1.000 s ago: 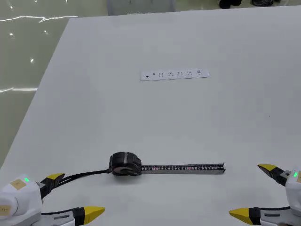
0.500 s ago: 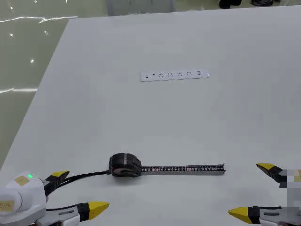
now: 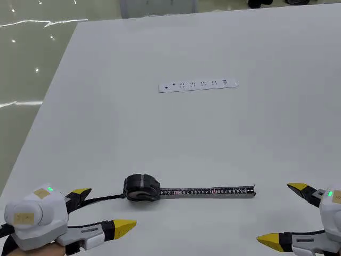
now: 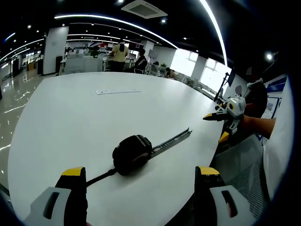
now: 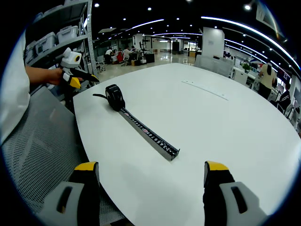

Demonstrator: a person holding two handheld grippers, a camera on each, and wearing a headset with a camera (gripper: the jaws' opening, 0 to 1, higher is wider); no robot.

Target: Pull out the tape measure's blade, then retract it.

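- Counter (image 3: 186, 133): white and broad, with a glossy floor (image 3: 26, 64) beyond its left edge.
- Tape measure (image 3: 141, 188): a black case lying on the counter close to the near edge, left of centre in the head view. It is not held by anything.
- Blade (image 3: 208, 191): drawn out of the case and lying flat on the counter, running straight to the right. Its printed scale faces up, and its hooked end points toward the right gripper's side.
- Strap (image 3: 98, 199): a thin black loop trailing left from the case toward the left gripper. Whether it touches a jaw cannot be told.
- Left gripper (image 3: 106, 209): low at the near left, aimed at the case. Its yellow-tipped jaws are spread wide with nothing between them. It is near the case but apart from it. In the left gripper view the case sits centred between the two jaws, a little ahead of them.
- Right gripper (image 3: 281, 213): at the near right, jaws likewise spread wide and empty. It sits past the blade's hooked end and clear of it. In the right gripper view the blade tip lies ahead, between the jaws.
- Power strip (image 3: 197, 85): white and flat, farther back at mid-counter, well apart from the tape measure.
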